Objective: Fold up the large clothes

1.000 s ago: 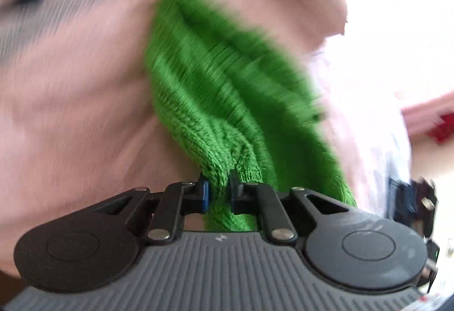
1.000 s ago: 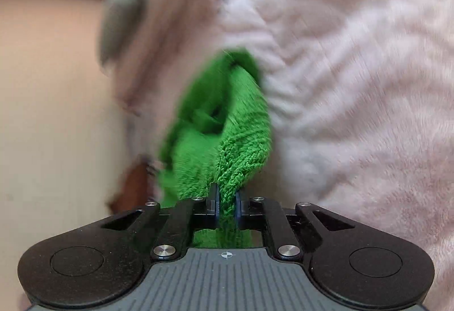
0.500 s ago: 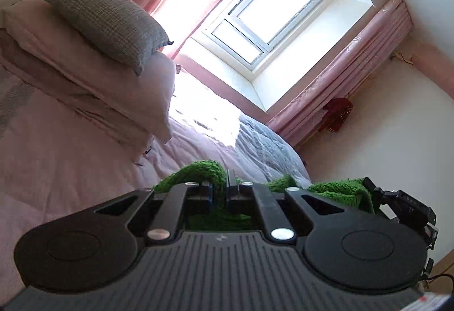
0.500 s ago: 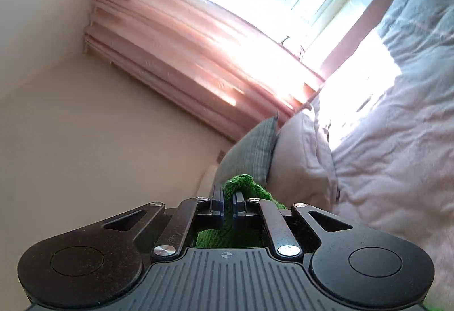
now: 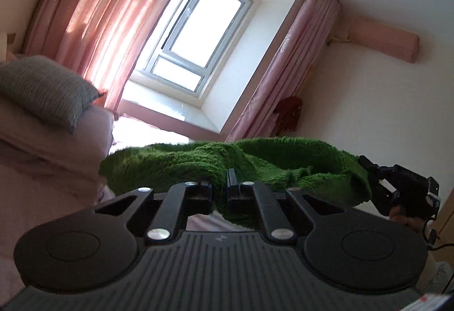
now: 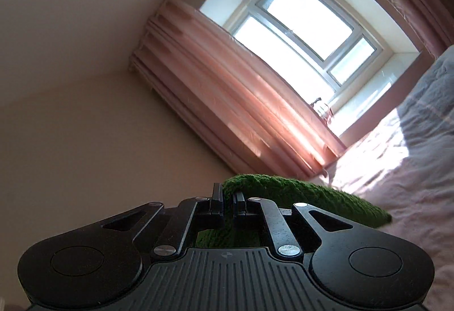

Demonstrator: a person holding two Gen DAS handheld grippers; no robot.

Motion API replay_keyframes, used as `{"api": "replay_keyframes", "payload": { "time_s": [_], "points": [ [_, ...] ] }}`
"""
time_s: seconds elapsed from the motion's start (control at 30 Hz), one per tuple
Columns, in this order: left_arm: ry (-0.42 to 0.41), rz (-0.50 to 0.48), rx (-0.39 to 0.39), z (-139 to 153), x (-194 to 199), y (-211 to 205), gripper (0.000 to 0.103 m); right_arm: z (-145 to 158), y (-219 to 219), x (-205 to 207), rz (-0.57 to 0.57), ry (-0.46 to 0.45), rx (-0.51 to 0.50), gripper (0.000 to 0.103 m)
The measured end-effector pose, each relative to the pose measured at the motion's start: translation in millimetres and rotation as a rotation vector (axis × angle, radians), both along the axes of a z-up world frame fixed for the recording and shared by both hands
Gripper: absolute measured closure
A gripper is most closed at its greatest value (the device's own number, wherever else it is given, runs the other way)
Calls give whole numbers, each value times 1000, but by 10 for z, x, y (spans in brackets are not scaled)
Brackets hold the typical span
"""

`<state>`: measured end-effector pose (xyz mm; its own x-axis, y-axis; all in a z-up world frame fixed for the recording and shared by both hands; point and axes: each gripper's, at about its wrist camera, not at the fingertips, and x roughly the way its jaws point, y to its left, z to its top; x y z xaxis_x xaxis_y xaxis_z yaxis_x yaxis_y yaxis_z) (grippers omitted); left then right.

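Nearest the lens in the left wrist view, the left tool (image 5: 220, 183) has its two black fingers pinched nearly together on an edge of the green knitted garment (image 5: 255, 163), with knit bunched between the pads. The garment stretches from there in a sagging band across to the right tool (image 5: 366, 166), seen at the right edge with the tips of a person's fingers (image 5: 397, 216) showing under its body. In the right wrist view the right tool (image 6: 228, 201) is likewise clamped close on a fold of the same green knit (image 6: 298, 194), which rises between the fingers and trails off to the right, held up above the bed. No brand, label or legible writing shows on either tool or on the garment; only a small mark sits on each ribbed grey housing, too small to read. Below and beyond the garment lies the bed (image 5: 42, 197) with a pale pink cover, a pink pillow (image 5: 56, 138) and a grey woven cushion (image 5: 42, 87) on top of it. A bluish-grey quilt (image 6: 425, 101) lies on the bed's far part in the right view. Farther off, pink curtains (image 5: 93, 16) flank a bright white-framed window (image 5: 198, 36) set in a deep recess, with sun falling on the bedding. A dark red item (image 5: 289, 112) hangs on the cream wall (image 5: 383, 101) beside the right-hand curtain.
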<state>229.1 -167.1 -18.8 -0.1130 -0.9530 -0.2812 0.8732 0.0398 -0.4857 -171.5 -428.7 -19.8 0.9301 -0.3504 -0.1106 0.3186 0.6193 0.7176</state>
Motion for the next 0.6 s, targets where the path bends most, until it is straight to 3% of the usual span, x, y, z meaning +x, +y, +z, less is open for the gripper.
{"api": "replay_keyframes", "payload": {
  "time_s": [0.07, 0.13, 0.17, 0.23, 0.3, 0.37, 0.43, 0.6],
  "points": [
    [15, 22, 172, -615, -97, 141, 89, -420, 233, -140, 47, 245, 110, 96],
    [-14, 85, 388, -1106, -233, 345, 86, -853, 430, -287, 24, 486, 227, 74],
    [-25, 108, 492, -1327, -301, 436, 86, -1049, 511, -359, 2, 591, 279, 68],
    [-58, 139, 683, -1714, -441, 582, 85, -1387, 600, -498, -6, 763, 365, 65],
    [-95, 140, 796, -1960, -589, 684, 85, -1611, 727, -560, -13, 884, 343, 65],
    [-176, 117, 849, -2064, -784, 685, 82, -1686, 768, -508, 4, 985, 262, 65],
    [-259, 83, 850, -2104, -990, 699, 72, -1809, 787, -361, 15, 1057, 148, 65],
    [-408, -21, 824, -2300, -1406, 422, 66, -2222, 940, -50, 101, 1053, 22, 65]
  ]
}}
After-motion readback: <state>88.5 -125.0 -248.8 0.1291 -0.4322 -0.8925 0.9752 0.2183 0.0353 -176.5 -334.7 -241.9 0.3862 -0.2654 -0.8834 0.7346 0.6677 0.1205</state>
